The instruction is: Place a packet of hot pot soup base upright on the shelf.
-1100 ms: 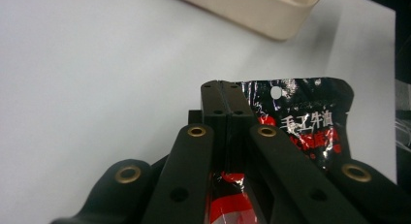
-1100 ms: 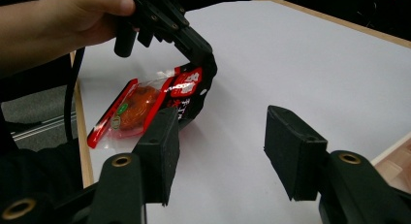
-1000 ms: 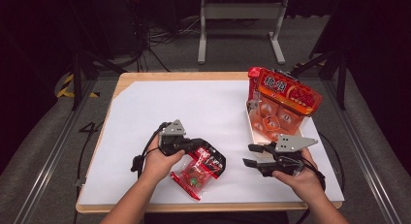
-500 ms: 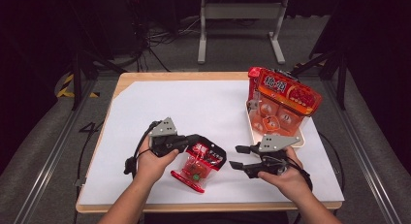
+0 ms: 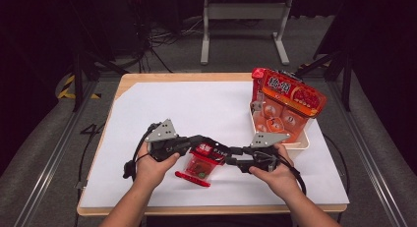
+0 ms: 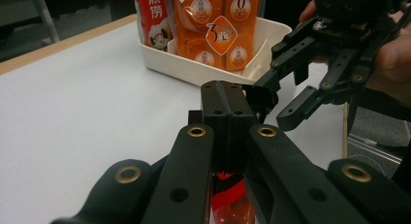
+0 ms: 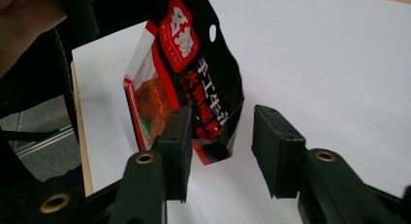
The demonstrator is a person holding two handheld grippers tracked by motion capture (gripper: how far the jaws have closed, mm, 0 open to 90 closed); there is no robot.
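The red and black snack bag point(image 5: 202, 160) hangs just above the white table point(image 5: 147, 114) near the front edge, with the left gripper point(image 5: 209, 144) pinched tight on its top edge. The right gripper point(image 7: 220, 151) has just been closing, its jaws half open around a corner of the bag, not pressing yet. The bag looks light, soft and crinkly, maybe slippery, so the flat sealed edge is the best place to grab.

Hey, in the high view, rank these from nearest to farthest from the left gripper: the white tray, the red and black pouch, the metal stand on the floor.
1. Red and black pouch: clamped in the left gripper.
2. White tray: on the table's right side.
3. Metal stand: on the floor beyond the table.
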